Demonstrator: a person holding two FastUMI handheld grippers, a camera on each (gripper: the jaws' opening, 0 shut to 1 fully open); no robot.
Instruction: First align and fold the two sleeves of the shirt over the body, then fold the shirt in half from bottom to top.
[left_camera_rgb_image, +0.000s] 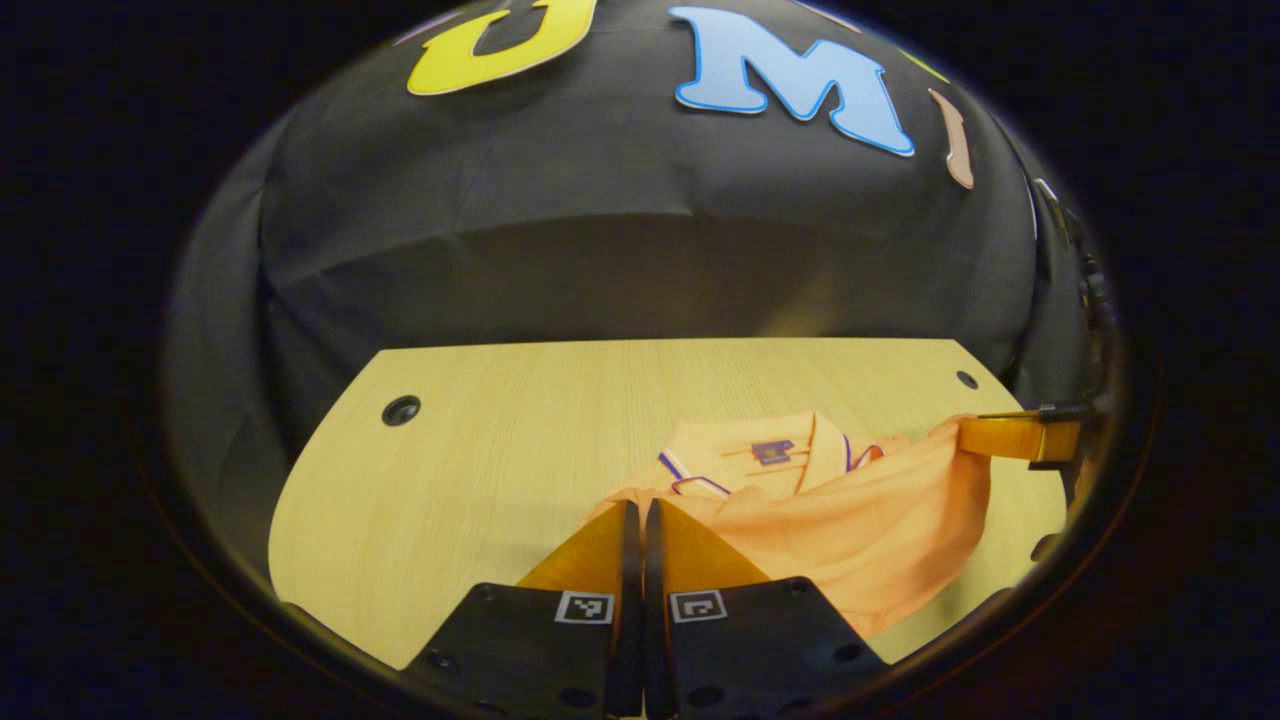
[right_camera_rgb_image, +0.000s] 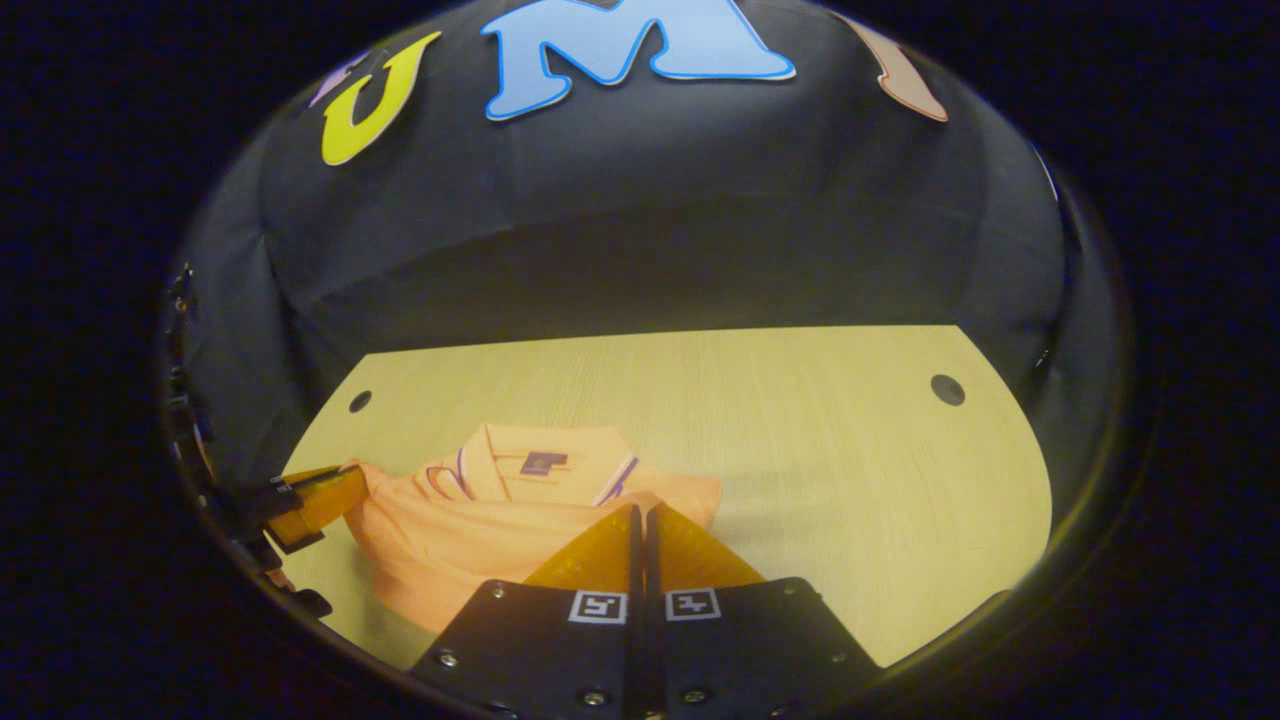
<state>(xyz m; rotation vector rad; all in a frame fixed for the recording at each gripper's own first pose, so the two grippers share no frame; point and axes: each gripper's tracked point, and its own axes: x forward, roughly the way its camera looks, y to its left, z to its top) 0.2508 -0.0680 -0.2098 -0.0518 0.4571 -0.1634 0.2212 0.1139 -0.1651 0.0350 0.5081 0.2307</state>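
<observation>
While I held both tools low over the pale wooden table (left_camera_rgb_image: 480, 450), the orange shirt (left_camera_rgb_image: 860, 530) lay bunched at lower right of the left gripper view. My left gripper (left_camera_rgb_image: 637, 512) had its jaws pressed together on the shirt's edge; my right gripper (right_camera_rgb_image: 640, 515) likewise pinched the cloth, as far as I could tell. Black cloth wall (right_camera_rgb_image: 640, 230) hung behind the table, and dark holes (left_camera_rgb_image: 401, 409) marked the table's far corners.
</observation>
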